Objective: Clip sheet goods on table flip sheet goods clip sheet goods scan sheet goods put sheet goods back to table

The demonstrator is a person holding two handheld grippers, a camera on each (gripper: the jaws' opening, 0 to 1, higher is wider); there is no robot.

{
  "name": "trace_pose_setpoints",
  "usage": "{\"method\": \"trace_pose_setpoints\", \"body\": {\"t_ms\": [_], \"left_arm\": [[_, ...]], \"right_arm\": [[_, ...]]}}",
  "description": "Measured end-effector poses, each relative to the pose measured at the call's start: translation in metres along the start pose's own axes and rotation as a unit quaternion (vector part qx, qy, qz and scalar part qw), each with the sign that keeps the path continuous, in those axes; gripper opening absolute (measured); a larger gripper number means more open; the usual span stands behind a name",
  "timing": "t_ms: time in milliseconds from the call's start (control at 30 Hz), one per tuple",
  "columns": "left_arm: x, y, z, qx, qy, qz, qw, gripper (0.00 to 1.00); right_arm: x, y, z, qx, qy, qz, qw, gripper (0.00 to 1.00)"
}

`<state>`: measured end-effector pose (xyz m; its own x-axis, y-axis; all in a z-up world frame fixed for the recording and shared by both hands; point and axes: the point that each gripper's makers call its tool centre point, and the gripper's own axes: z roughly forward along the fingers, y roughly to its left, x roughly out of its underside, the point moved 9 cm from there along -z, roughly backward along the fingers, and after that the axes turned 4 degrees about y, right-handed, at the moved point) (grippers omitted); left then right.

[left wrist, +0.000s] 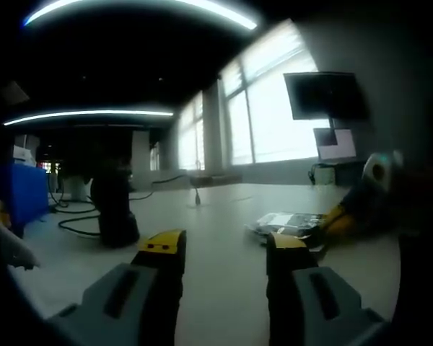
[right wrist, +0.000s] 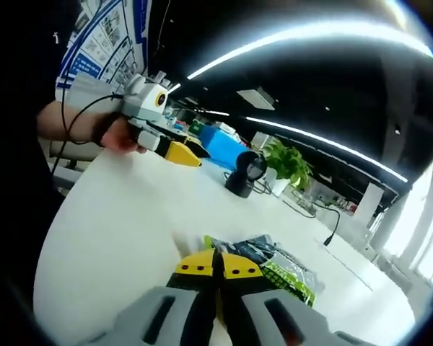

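The sheet goods packet (left wrist: 289,222) (right wrist: 274,265), dark and glossy with green print, lies flat on the white table (left wrist: 216,216) (right wrist: 123,216). My right gripper (right wrist: 213,265) has its yellow-tipped jaws pressed together over the packet's near edge. It enters the left gripper view from the right (left wrist: 340,216), its tip at the packet's side. My left gripper (left wrist: 224,244) hovers open over bare table, short of the packet, with nothing between its jaws. In the right gripper view a hand holds it up at the far left (right wrist: 175,150).
A black scanner stand (left wrist: 115,209) (right wrist: 242,175) with trailing cables stands on the table. A blue box (left wrist: 18,193) (right wrist: 220,143) and a potted plant (right wrist: 285,162) sit beyond it. A wall monitor (left wrist: 325,94) hangs beside bright windows.
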<state>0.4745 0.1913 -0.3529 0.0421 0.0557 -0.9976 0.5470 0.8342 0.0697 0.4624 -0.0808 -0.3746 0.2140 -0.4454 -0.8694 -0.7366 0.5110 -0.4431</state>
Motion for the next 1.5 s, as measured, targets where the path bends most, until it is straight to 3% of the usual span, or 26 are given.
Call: {"method": "trace_pose_setpoints", "body": {"t_ms": [300,533,567,900,1033,1233,1367,1500], "left_arm": [[0.000,0.002,0.001,-0.003,0.000,-0.004,1.0000,0.37],[-0.001,0.003,0.001,-0.004,-0.009,-0.009,0.9999,0.37],[-0.001,0.003,0.001,-0.005,-0.008,-0.008,0.9999,0.37],[0.000,-0.002,0.001,0.005,0.001,0.007,1.0000,0.37],[0.001,0.000,0.002,0.002,0.003,0.004,1.0000,0.37],[0.001,0.000,0.002,-0.001,0.001,0.004,1.0000,0.37],[0.001,0.000,0.002,0.000,0.001,0.003,1.0000,0.37],[0.001,0.000,0.001,0.002,0.001,0.004,1.0000,0.37]], "right_arm": [[0.000,-0.004,-0.003,0.008,-0.018,0.050,0.9985,0.00],[-0.001,-0.004,-0.001,0.011,-0.019,0.057,0.9981,0.00],[-0.003,-0.004,-0.002,0.012,-0.025,0.079,0.9965,0.00],[-0.006,-0.012,-0.008,0.043,-0.040,0.092,0.9941,0.00],[-0.015,-0.019,-0.014,0.071,-0.067,0.121,0.9879,0.00],[-0.017,-0.036,-0.022,0.123,-0.071,0.146,0.9789,0.00],[-0.026,-0.054,-0.035,0.163,-0.105,0.184,0.9636,0.00],[-0.028,-0.066,-0.044,0.183,-0.114,0.211,0.9533,0.00]]}}
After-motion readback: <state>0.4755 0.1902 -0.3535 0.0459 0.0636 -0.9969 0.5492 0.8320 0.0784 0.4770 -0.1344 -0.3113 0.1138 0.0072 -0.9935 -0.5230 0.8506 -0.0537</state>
